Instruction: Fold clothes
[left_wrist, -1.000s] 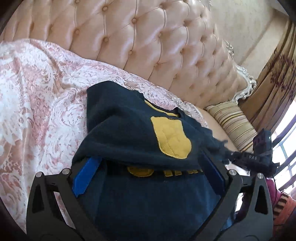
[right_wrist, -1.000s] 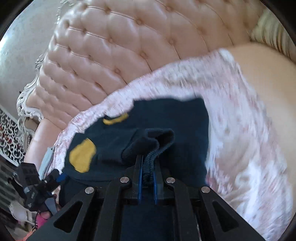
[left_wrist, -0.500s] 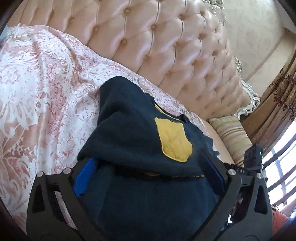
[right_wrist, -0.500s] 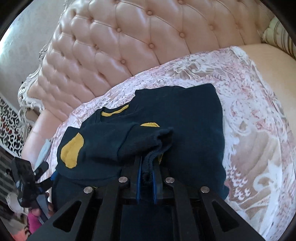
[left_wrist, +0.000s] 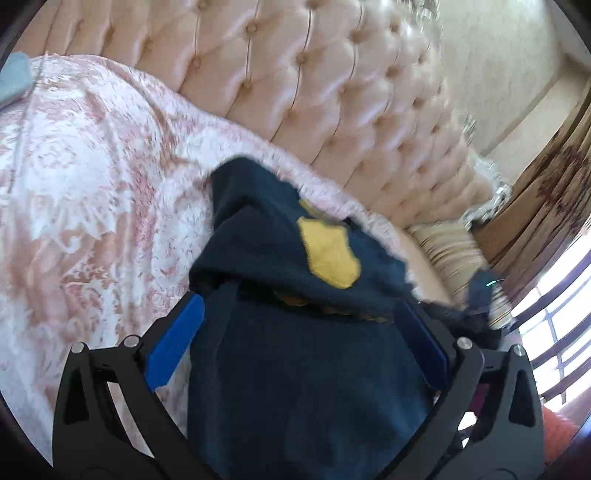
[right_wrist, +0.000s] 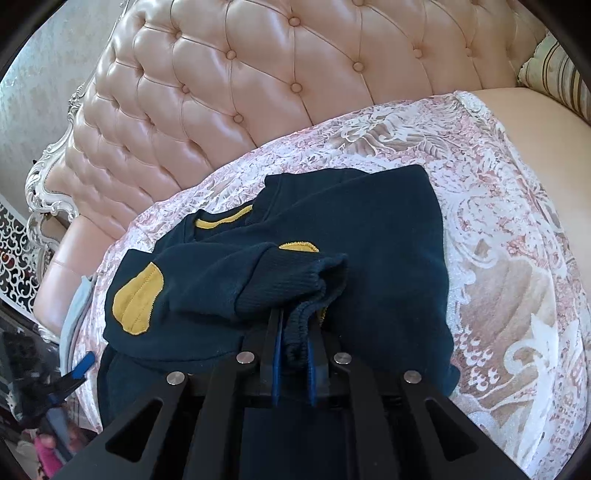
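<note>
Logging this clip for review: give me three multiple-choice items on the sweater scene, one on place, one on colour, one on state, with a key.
1. Where does the sweater lie?
A. On a lace cover in front of a tufted headboard
B. On a wooden floor
C. In a basket

2. What colour is the elbow patch on the sleeve?
A. Red
B. Yellow
C. White

3. How does the right tool stand?
A. Wide open above the cloth
B. Out of view
C. Shut on the ribbed cuff

Key: 1 A, the right wrist view shows the pink lace under the sweater and the headboard behind it; 2 B, the patch is plainly yellow on navy; 3 C, the blue pads pinch the cuff between them.
</note>
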